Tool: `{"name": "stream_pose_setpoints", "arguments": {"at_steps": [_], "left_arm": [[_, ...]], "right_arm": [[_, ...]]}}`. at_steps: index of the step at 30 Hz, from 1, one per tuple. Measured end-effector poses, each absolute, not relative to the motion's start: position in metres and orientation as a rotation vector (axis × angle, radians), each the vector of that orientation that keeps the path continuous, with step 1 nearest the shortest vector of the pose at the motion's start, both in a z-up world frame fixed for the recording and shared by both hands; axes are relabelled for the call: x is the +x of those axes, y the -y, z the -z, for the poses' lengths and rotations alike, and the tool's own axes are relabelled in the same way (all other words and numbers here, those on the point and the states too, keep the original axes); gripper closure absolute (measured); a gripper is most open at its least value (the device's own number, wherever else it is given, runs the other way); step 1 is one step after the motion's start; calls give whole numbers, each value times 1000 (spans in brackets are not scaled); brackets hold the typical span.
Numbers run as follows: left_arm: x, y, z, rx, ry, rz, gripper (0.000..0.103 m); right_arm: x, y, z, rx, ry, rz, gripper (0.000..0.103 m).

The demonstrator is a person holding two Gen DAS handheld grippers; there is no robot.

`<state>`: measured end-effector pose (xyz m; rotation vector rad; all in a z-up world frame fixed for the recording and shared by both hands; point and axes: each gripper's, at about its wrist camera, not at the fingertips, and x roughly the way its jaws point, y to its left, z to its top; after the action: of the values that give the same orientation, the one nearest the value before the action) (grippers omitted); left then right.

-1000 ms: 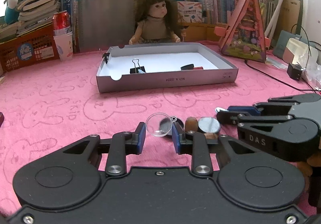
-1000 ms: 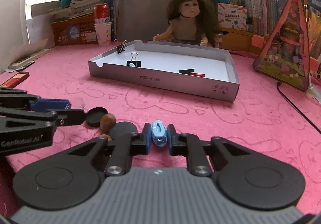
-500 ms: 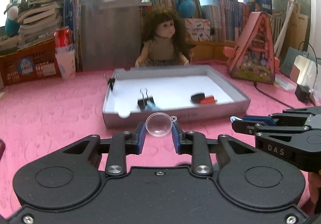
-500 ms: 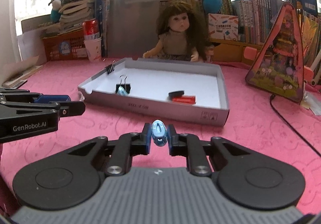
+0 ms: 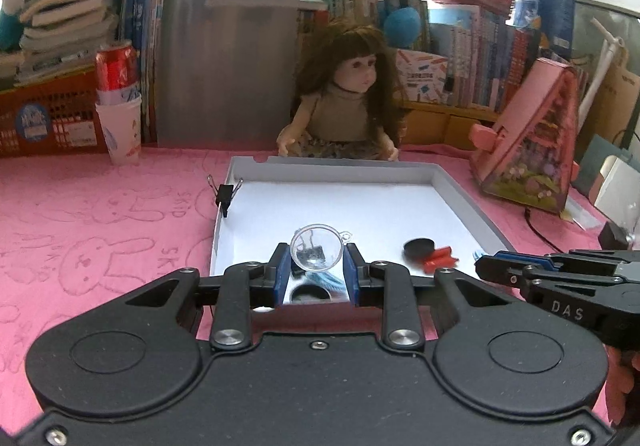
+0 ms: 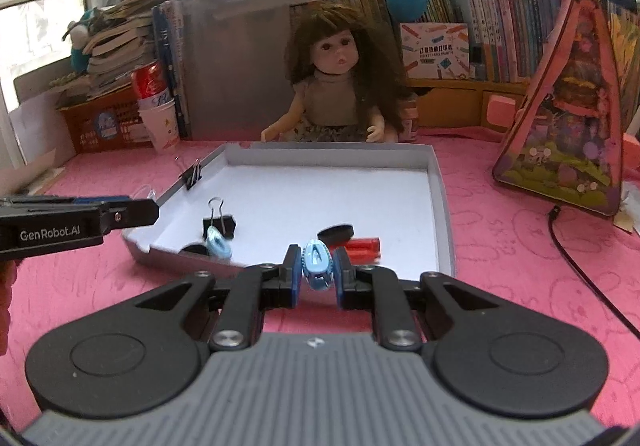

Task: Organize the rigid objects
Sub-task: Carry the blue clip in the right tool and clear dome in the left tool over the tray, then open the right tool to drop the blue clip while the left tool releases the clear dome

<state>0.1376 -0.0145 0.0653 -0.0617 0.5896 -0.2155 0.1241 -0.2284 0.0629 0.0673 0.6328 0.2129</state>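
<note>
Left gripper (image 5: 316, 273): pads pinching a clear dome (image 5: 316, 248), a see-through half-shell with a small loop on its rim at upper right, open face toward the camera; a binder clip and a bit of blue show through and under it. Right gripper (image 6: 316, 273): pads pressed on a blue clip (image 6: 317, 264), pale blue plastic, oval, ribbed edge, slot down the middle, long axis upright between the pads and pointing away along the fingers. Box (image 6: 439, 182): shallow grey cardboard tray, white floor, open top, on a pink cloth (image 5: 100, 214); it lies straight ahead of and below both grippers. Judged from both views, the held things hang over or just short of the near wall, so the coming move turns on carrying each forward past that wall before letting go. The left one appears further over the floor; the right sits nearer the near right part. Contents already in box: black binder clip (image 6: 219, 223), second blue clip (image 6: 218, 244) beside it, black disc (image 6: 335, 233), red piece (image 6: 361, 246) touching the disc; another binder clip (image 6: 191, 175) is clamped on the left wall. Behind the box: doll (image 6: 335, 86), not part of the sort.
</note>
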Motion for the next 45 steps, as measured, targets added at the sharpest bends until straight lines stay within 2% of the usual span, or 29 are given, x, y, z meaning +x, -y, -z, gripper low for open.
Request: {"name": "stream_pose_setpoints", "arguments": {"at_steps": [17, 27, 45], "left_arm": [[234, 11, -56, -111, -742, 196, 77], [262, 20, -33, -107, -804, 179, 77], [281, 29, -16, -81, -812, 153, 77]], "right_arm": [[218, 254, -58, 333, -806, -165, 83], [243, 253, -42, 291, -827, -95, 82], [260, 253, -21, 251, -858, -62, 82]]}}
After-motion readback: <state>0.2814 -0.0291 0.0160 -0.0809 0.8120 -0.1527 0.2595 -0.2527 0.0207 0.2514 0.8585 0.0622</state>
